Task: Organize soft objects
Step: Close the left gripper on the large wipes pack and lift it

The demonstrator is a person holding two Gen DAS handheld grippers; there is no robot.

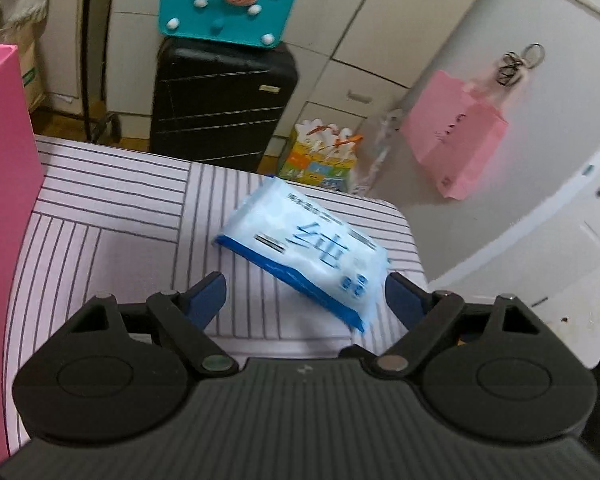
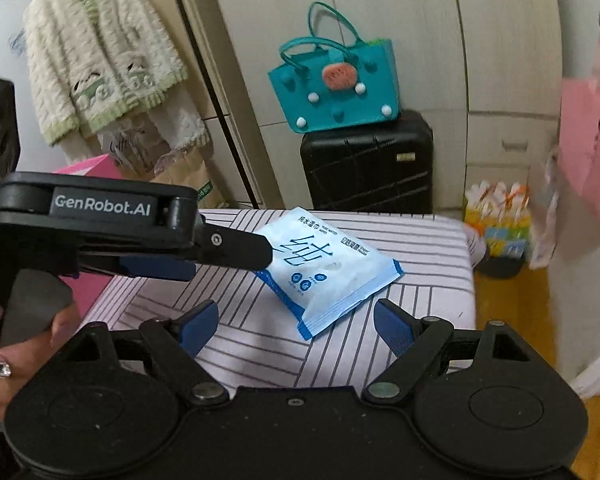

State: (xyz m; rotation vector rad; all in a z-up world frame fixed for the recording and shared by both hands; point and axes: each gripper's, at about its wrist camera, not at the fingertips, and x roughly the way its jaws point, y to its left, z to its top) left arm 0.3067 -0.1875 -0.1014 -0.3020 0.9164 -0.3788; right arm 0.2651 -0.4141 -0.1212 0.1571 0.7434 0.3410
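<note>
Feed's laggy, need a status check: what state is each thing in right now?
Left gripper: open, holding nothing.
Right gripper: open, holding nothing.
Pale blue plastic tissue pack: flat on the striped cloth surface, ungripped.
Black hard-shell suitcase: upright, closed.
Teal felt tote bag: upright atop suitcase.

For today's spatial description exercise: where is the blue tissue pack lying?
In both wrist views, the blue tissue pack lies on the striped cloth surface, near its far right corner, before the black suitcase.

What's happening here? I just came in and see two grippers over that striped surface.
A person holds a gripper in each hand. Both the left gripper and the right gripper are open, aimed at a blue-and-white soft pack lying on the striped cover. Neither holds it yet.
</note>
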